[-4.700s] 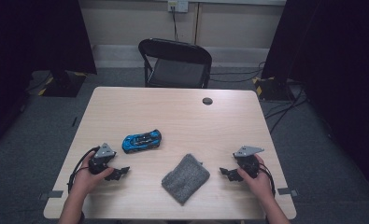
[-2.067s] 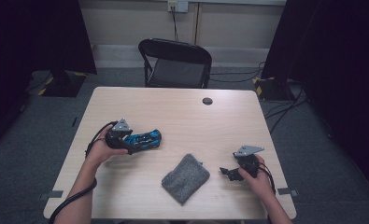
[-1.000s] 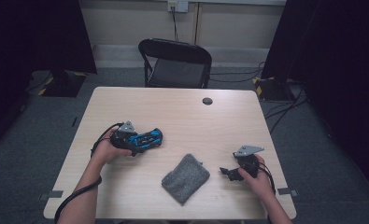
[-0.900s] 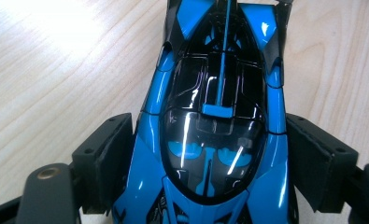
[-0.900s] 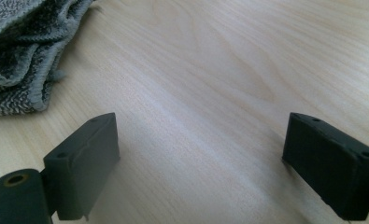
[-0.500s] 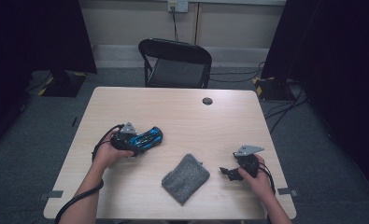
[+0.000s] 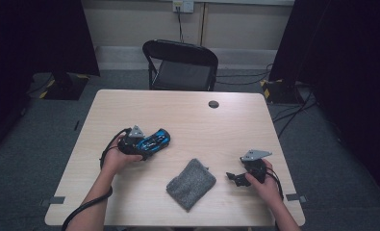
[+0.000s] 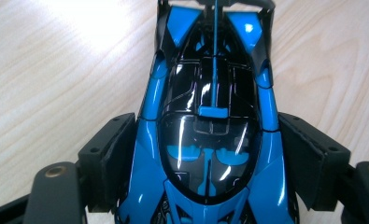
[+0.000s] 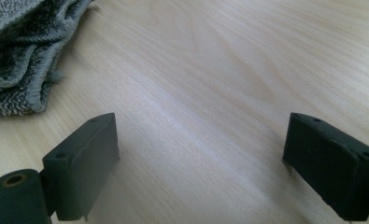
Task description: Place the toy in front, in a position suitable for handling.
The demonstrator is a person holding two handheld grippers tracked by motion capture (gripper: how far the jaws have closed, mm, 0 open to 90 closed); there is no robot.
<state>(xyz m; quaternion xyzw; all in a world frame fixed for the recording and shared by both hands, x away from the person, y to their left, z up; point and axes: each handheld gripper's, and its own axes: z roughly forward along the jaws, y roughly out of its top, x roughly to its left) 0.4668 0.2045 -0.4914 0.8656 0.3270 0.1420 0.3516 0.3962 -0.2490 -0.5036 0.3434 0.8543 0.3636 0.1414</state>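
left gripper [image 7: 140,144], now clamping blue toy car [image 8: 210,126]

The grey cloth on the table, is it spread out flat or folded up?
Folded, loosely. The grey cloth lies as a small thick bundle in the high view, and the right gripper view shows its edges doubled over in rumpled layers.

The toy car [image 8: 210,140] has a glossy, smooth shell in blue and black that looks like hard plastic, and it throws back bright streaks of light. The left gripper [image 8: 210,168] has matt black jaw pads with a dull, faintly grainy face. The table [image 7: 187,115] is pale wood-grain with a soft satin sheen. The grey cloth [image 9: 18,51] is knitted, ribbed and rough, with a fuzzy edge. The chair [image 7: 180,65] looks matt black.
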